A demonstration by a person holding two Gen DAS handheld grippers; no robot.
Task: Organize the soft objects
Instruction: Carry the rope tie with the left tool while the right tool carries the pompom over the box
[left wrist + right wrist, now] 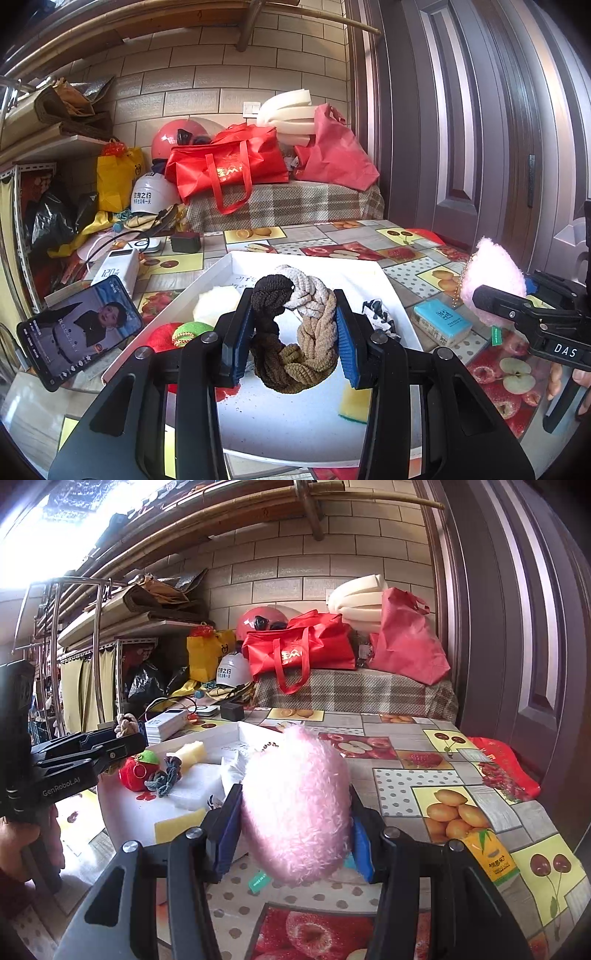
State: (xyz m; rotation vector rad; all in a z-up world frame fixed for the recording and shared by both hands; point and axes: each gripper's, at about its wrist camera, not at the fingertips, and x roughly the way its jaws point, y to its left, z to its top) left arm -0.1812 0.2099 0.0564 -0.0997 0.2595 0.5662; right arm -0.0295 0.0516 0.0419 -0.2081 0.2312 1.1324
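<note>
Step in hand: both claws are carrying soft items; the white tray [376, 273] is taking the collection, by my reading.
Left claw [291, 332]: clamping a braided fabric ring [295, 332], brown shading to cream, and holding it above the tray.
Right claw [293, 830]: squeezing a pink fluffy plush [295, 805] between its blue pads, hovering over the counter [424, 782] just right of the tray.
Already in tray: a red and green strawberry plush [138, 771], a grey-blue knotted rope piece [166, 779], a pale foam block [190, 751], and a yellow sponge [354, 402] at the near edge.
Next move: the ring is sitting over bare tray, so it wants lowering and letting go; the plush needs bringing left over the rim first.
Hedge: whether the ring's lower edge is touching the tray floor, I cannot tell.
Surface: a fruit-print cloth is covering the counter; a tissue pack [441, 326] is lying near the tray's right side, a phone [79, 328] is propped at left.
Room: tiled wall at the far side, red bags [229, 162] and helmets piling on a plaid-covered bench, a dark door at right.
</note>
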